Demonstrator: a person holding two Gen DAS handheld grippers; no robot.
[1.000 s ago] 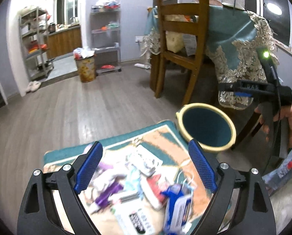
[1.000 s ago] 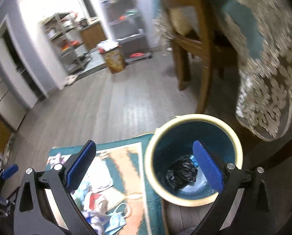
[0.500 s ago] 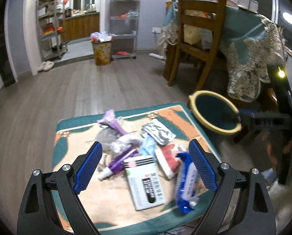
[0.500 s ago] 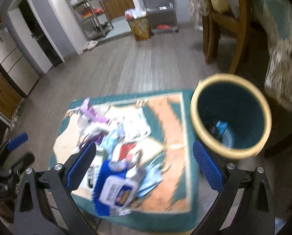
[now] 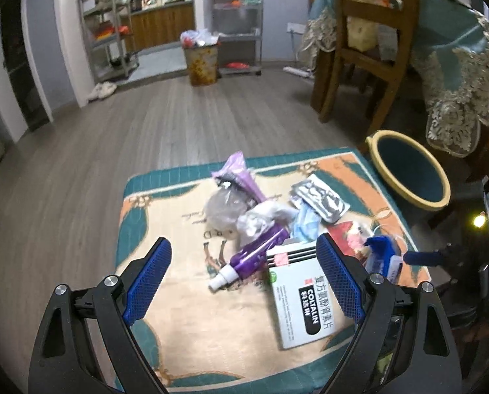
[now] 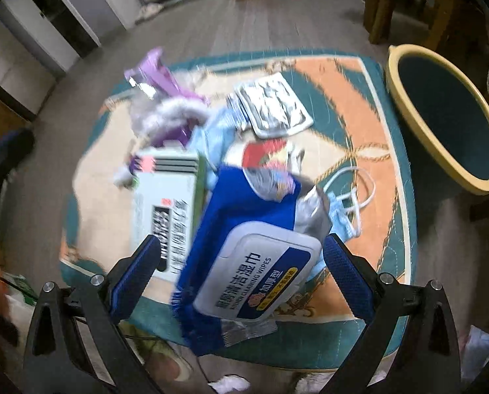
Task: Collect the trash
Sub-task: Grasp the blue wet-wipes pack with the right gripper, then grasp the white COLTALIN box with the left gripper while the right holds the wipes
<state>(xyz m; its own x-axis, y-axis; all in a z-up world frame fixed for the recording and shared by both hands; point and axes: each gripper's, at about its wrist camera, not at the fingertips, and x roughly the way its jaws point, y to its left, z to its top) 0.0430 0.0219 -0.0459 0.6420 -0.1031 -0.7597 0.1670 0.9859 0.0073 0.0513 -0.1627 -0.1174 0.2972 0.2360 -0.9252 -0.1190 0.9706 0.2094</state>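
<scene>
Right tongs (image 6: 241, 272) gape wide over the wipes pack (image 6: 254, 246), ready to grab; bin (image 6: 441, 118) at two o'clock; left tongs (image 5: 244, 279) hover open, empty.

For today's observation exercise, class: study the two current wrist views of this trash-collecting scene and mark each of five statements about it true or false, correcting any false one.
1. The right gripper is open, with the blue wipes pack lying between its fingers. True.
2. The left gripper is clamped on the purple spray bottle. False: it is open and holds nothing; the bottle lies on the cushion.
3. The bin stands on the floor beside the cushion. True.
4. The white medicine box is already in the bin. False: it lies on the cushion.
5. The silver foil packet lies on the cushion. True.
</scene>
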